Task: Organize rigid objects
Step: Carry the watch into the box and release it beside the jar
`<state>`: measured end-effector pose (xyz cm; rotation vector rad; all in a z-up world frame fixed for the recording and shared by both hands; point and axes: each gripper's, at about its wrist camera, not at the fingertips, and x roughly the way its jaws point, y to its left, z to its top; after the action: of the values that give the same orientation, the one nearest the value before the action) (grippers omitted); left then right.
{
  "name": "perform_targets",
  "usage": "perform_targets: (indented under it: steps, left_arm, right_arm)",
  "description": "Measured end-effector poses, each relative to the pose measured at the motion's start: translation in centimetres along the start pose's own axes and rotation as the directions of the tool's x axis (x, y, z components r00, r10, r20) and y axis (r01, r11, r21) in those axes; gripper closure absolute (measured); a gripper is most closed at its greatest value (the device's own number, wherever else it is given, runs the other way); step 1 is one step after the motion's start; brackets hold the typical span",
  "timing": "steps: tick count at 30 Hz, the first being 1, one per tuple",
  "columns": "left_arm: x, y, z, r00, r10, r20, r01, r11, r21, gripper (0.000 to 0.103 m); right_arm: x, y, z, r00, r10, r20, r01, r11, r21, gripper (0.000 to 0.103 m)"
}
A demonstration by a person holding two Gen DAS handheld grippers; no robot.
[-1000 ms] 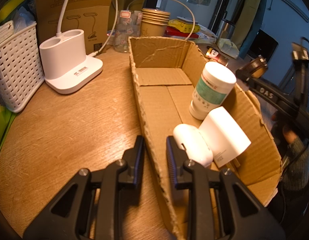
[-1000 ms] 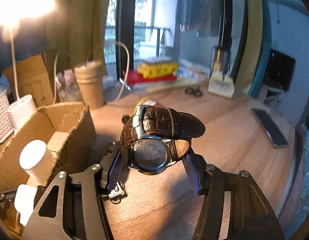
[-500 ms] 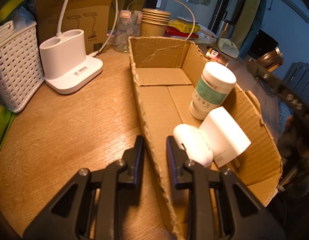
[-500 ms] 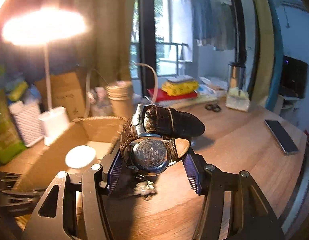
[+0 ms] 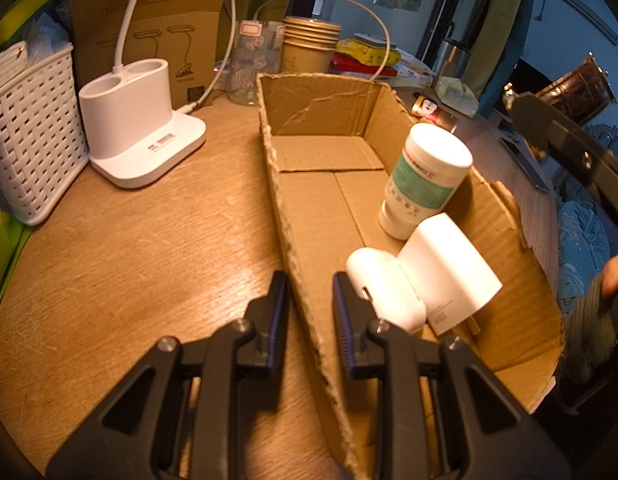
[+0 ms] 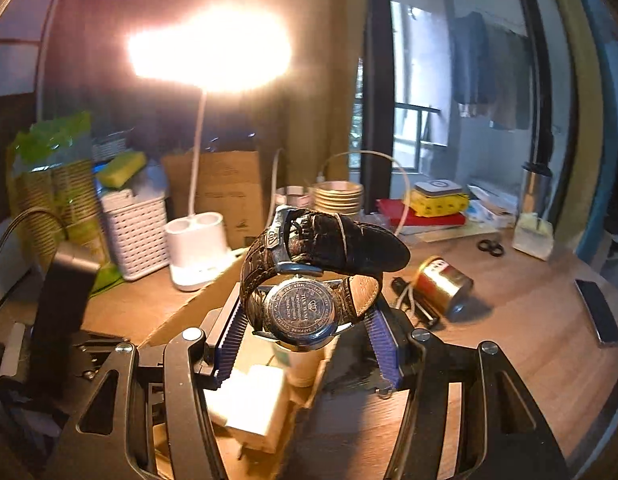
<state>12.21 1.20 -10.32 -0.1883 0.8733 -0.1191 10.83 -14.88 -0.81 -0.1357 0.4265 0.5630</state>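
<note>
My left gripper (image 5: 307,292) is shut on the near left wall of the open cardboard box (image 5: 321,108), one finger inside and one outside. In the box stand a white bottle with a green label (image 5: 425,184), a white charger (image 5: 449,272) and a white earbud case (image 5: 383,288). My right gripper (image 6: 307,320) is shut on a wristwatch (image 6: 309,248) with a dark brown leather strap, its steel case back facing the camera. It hovers over the box's right side, above the bottle (image 6: 301,364) and charger (image 6: 253,404). The watch (image 5: 577,84) also shows at the left wrist view's right edge.
A white lamp base (image 5: 141,120) and a white woven basket (image 5: 29,132) stand left of the box, stacked paper cups (image 5: 309,48) behind it. A can (image 6: 441,284), scissors (image 6: 491,246) and a phone (image 6: 597,312) lie on the table to the right.
My right gripper has carried the watch leftward and upward from the bare table to above the box. The left gripper has kept its grip on the box wall.
</note>
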Motion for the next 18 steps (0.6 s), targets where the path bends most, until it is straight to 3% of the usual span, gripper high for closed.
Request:
perform_targets:
  steps: [18]
  left_arm:
    - [0.0, 0.0, 0.0, 1.000, 0.000, 0.000, 0.000, 1.000, 0.000, 0.079]
  right_arm:
    - [1.0, 3.1, -1.0, 0.994, 0.087, -0.062, -0.092, 0.991, -0.097, 0.043]
